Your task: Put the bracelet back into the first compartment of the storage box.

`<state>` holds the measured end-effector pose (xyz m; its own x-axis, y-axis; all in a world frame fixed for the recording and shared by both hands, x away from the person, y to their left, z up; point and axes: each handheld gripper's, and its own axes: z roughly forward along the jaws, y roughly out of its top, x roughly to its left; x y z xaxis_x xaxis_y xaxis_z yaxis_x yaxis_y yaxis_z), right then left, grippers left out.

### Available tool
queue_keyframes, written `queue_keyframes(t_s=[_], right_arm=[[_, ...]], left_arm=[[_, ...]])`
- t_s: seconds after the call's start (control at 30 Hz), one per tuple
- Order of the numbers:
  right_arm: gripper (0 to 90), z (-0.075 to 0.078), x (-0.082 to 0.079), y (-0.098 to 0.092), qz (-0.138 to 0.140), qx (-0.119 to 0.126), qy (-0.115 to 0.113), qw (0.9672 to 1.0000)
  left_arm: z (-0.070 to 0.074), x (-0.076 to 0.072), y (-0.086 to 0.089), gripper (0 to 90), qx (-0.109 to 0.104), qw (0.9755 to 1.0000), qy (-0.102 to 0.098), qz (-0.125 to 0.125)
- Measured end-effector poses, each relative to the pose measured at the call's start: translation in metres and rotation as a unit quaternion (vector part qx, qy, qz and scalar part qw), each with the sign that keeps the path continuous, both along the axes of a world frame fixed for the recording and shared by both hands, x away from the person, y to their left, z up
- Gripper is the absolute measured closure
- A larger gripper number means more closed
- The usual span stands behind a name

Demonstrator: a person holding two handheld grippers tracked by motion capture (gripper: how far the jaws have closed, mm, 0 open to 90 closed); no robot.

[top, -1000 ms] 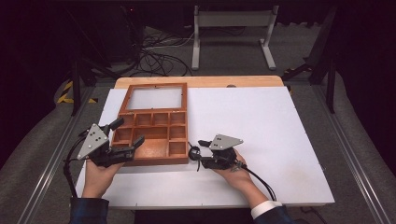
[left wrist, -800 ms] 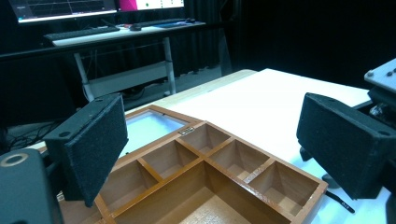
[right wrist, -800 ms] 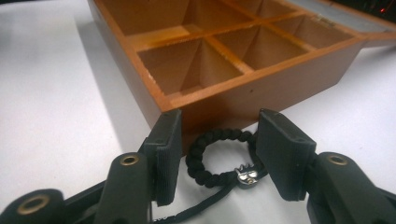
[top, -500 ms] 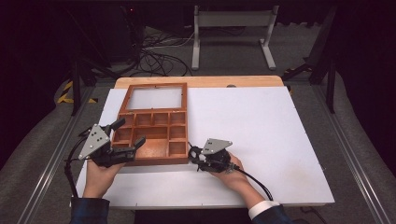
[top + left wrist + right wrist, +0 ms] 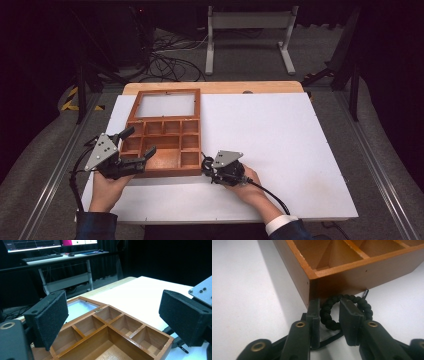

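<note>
A brown wooden box (image 5: 165, 172) with several empty compartments lies on the white table, its lid (image 5: 164, 106) folded open at the far side. In the right gripper view a black braided bracelet (image 5: 325, 312) rests on the table against the box's near corner (image 5: 362, 272). My right gripper (image 5: 329, 302) is shut on the bracelet's left arc, one jaw outside the ring and one inside. In the high view this right gripper (image 5: 206, 167) sits at the box's front right corner. My left gripper (image 5: 140, 141) stands open over the box's front left part, with the compartments (image 5: 125, 327) between its jaws.
The white table sheet (image 5: 280, 145) stretches wide to the right of the box. A wooden strip (image 5: 220, 87) runs along the far edge. Beyond it stand a metal stand (image 5: 250, 30) and floor cables (image 5: 165, 60). A desk with monitors (image 5: 50, 243) appears in the left gripper view.
My right gripper has slid left and toward the near edge, down onto the bracelet at the box corner. The left gripper has stayed nearly still.
</note>
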<state>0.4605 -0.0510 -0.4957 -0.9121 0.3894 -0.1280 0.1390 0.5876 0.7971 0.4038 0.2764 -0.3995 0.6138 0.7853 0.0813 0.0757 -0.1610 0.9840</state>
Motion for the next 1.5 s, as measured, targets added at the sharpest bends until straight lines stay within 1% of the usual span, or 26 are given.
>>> queue_keyframes(t_s=[0.1, 0.17, 0.23, 0.3, 0.4, 0.47, 0.57, 0.6, 0.7, 0.77, 0.8, 0.9, 1.0, 1.07, 1.17, 1.37, 1.5], right_arm=[[75.0, 0.000, 0.000, 0.001, -0.001, -0.004, -0.004, 1.0000], [80.0, 0.000, -0.001, 0.001, -0.002, -0.005, -0.007, 1.0000], [82.4, 0.000, -0.002, 0.001, -0.002, -0.008, -0.012, 0.9999], [83.8, 0.000, -0.003, 0.001, -0.005, -0.009, -0.016, 0.9998], [84.5, 0.001, -0.003, -0.001, -0.007, -0.003, -0.019, 0.9998], [84.7, 0.004, -0.003, -0.004, -0.011, 0.006, -0.019, 0.9997], [84.8, 0.009, -0.003, -0.009, -0.014, 0.030, -0.015, 0.9993], [84.8, 0.011, -0.003, -0.012, -0.015, 0.041, -0.014, 0.9989], [84.8, 0.017, -0.004, -0.016, -0.010, 0.062, -0.013, 0.9979], [84.8, 0.020, -0.005, -0.018, -0.009, 0.077, -0.011, 0.9969], [84.8, 0.021, -0.005, -0.019, -0.008, 0.084, -0.010, 0.9964], [84.8, 0.026, -0.006, -0.023, -0.005, 0.101, -0.006, 0.9948], [84.7, 0.031, -0.007, -0.026, 0.000, 0.114, -0.004, 0.9935], [84.8, 0.034, -0.008, -0.027, 0.002, 0.117, -0.005, 0.9931], [84.8, 0.038, -0.010, -0.028, 0.009, 0.126, -0.004, 0.9920], [84.7, 0.047, -0.015, -0.029, 0.023, 0.146, -0.002, 0.9890], [84.7, 0.054, -0.019, -0.029, 0.032, 0.156, -0.002, 0.9872]], left_arm=[[-0.001, 0.000, -0.001, 9.2, 0.001, 1.0000, 0.001, -0.001], [-0.001, 0.000, -0.002, 9.3, 0.002, 1.0000, 0.002, -0.001], [-0.002, 0.001, -0.003, 9.3, 0.003, 1.0000, 0.002, -0.002], [-0.002, 0.001, -0.005, 9.4, 0.006, 1.0000, 0.003, -0.003], [-0.003, 0.001, -0.007, 9.5, 0.007, 1.0000, 0.001, -0.006], [-0.003, 0.000, -0.008, 9.6, 0.008, 0.9999, -0.002, -0.010], [-0.005, 0.001, -0.010, 9.9, 0.007, 0.9999, -0.006, -0.012], [-0.006, 0.001, -0.011, 10.0, 0.003, 0.9999, -0.005, -0.011], [-0.009, 0.002, -0.012, 10.3, 0.001, 0.9999, 0.001, -0.014], [-0.010, 0.003, -0.015, 10.3, 0.004, 0.9999, 0.004, -0.016], [-0.011, 0.003, -0.016, 10.4, 0.010, 0.9998, 0.004, -0.019], [-0.013, 0.004, -0.024, 10.6, 0.015, 0.9995, 0.006, -0.027], [-0.017, 0.004, -0.031, 11.5, 0.024, 0.9988, 0.009, -0.042], [-0.020, 0.005, -0.035, 12.1, 0.022, 0.9985, 0.012, -0.047], [-0.024, 0.006, -0.040, 12.7, 0.027, 0.9981, 0.017, -0.054], [-0.029, 0.006, -0.053, 13.0, 0.039, 0.9969, 0.017, -0.067], [-0.031, 0.005, -0.062, 15.9, 0.043, 0.9958, 0.023, -0.077]])
